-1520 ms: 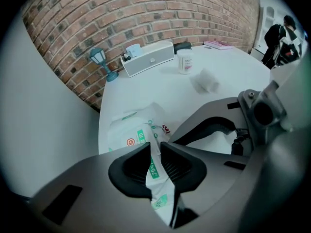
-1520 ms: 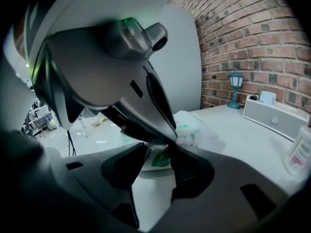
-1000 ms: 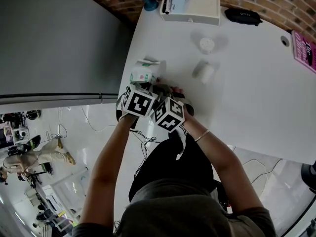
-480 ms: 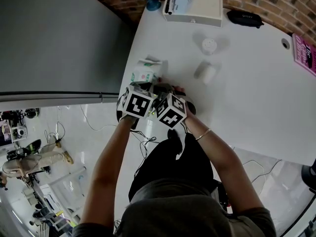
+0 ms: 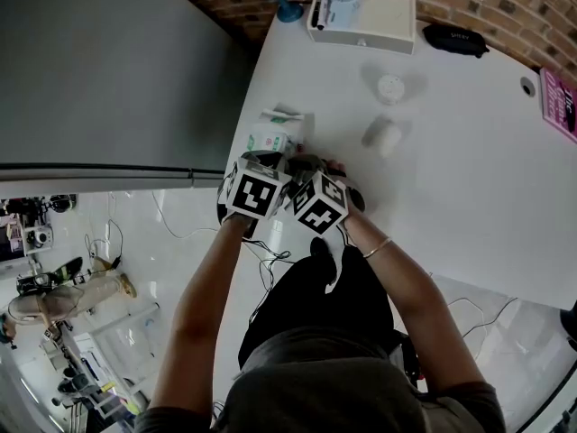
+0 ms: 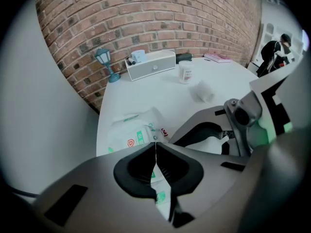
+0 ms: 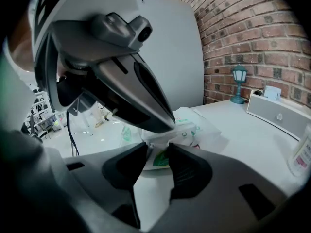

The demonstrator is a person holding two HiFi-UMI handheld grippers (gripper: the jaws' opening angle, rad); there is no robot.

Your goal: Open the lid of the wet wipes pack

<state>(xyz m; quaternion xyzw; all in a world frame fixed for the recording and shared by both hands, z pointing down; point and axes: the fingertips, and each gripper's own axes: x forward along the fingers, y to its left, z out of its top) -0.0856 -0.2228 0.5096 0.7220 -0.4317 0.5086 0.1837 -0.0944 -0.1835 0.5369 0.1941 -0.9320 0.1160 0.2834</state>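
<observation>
**A:** How far along is the lid?

**B:** Hardly begun, I'd say. The white table (image 5: 469, 152) is mostly bare. The wet wipes pack (image 5: 273, 133) lies flat near its left edge, on the side nearest the person, and both grippers are crowded over its near end.

**A:** Is the pack open at all?

**B:** Not that I can see. In the left gripper view its printed top looks flat, and I can't see a raised flap anywhere. The near end, where the lid may sit, is hidden under the tools.

**A:** What is the left gripper (image 6: 155, 147) doing?

**B:** It points steeply down at the pack with its jaws pressed together. They could have nipped a thin edge of film, but I can't tell whether anything is caught between them.

**A:** And the right gripper (image 7: 156, 152)?

**B:** Its jaws are spread and closing. The end of the pack, with its green print, sits in the gap between them, and the pads don't seem to press on it yet.

**A:** So what is left to do?

**B:** Nearly all of it: get a firm hold on the pack, catch the flap, and peel it back.
</observation>
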